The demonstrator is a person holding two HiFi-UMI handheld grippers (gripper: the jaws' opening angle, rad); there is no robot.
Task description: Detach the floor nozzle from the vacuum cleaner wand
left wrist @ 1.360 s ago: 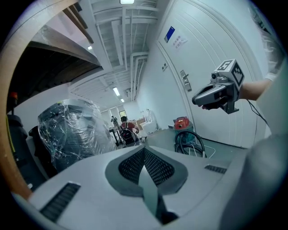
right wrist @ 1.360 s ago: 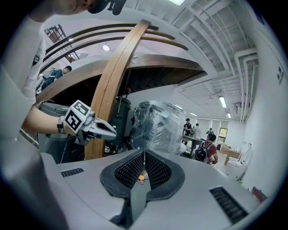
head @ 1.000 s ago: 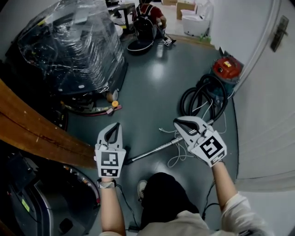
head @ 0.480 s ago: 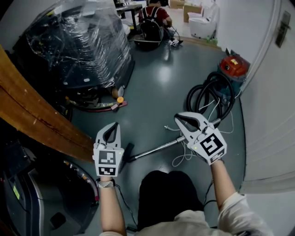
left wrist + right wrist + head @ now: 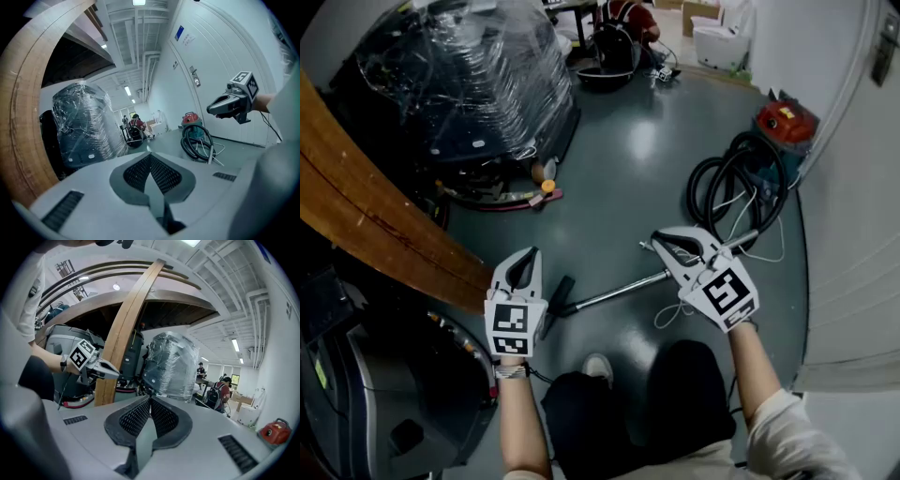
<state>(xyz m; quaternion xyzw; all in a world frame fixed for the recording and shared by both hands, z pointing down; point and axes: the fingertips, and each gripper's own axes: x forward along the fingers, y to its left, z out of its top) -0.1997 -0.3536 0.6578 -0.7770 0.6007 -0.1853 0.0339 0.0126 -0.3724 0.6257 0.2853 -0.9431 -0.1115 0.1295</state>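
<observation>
Floor nozzle [image 5: 557,294] lies on the floor [image 5: 619,169], apparently attached to the wand [image 5: 619,290]; left gripper [image 5: 532,255] and right gripper [image 5: 657,243] hover above, fingers closed and empty, probably stationed 1 per end for separation.

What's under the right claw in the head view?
The silver metal vacuum wand and a white cord on the grey floor; the right claw covers a stretch of the wand.

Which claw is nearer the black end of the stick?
The left gripper: the black floor nozzle lies beside it; the right gripper is at the wand's other end.
</observation>
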